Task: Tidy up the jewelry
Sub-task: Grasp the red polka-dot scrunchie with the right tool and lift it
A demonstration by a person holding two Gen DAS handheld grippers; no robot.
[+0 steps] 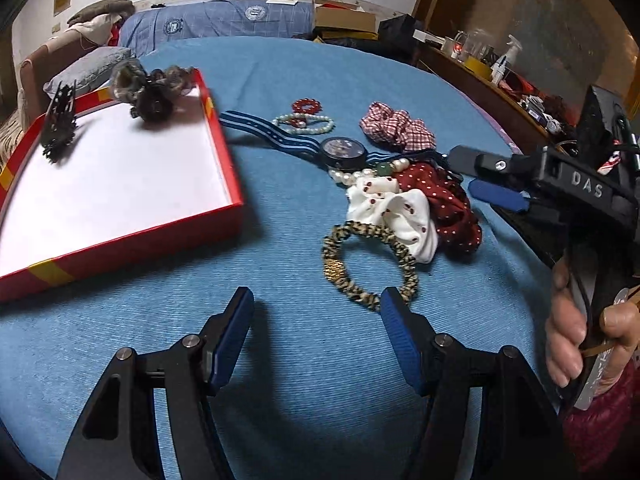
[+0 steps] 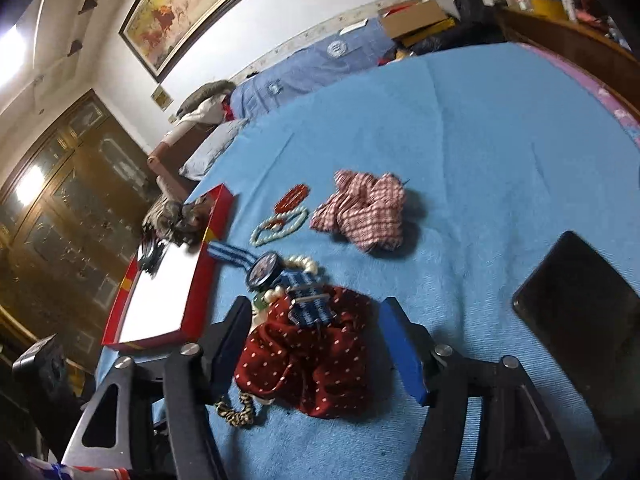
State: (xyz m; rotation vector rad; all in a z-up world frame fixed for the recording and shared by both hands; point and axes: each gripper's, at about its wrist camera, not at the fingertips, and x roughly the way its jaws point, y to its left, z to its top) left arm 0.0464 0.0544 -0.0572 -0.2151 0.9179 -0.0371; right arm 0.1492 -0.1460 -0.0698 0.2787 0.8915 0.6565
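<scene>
A: What's in the red box?
B: White floor inside. A black claw clip stands tilted near the far left corner, and a brown-grey scrunchie slumps over the far rim.
A: And loose on the blue cover?
B: Red beaded ring touching a pale bead bracelet. Checked red-white scrunchie sits apart, to the right. Watch w/ blue striped strap lies flat, face up, its strap end draped over a dark red dotted scrunchie. Pearl strand under the watch. White dotted scrunchie touches the red one; leopard hair tie nearest, an open loop.
</scene>
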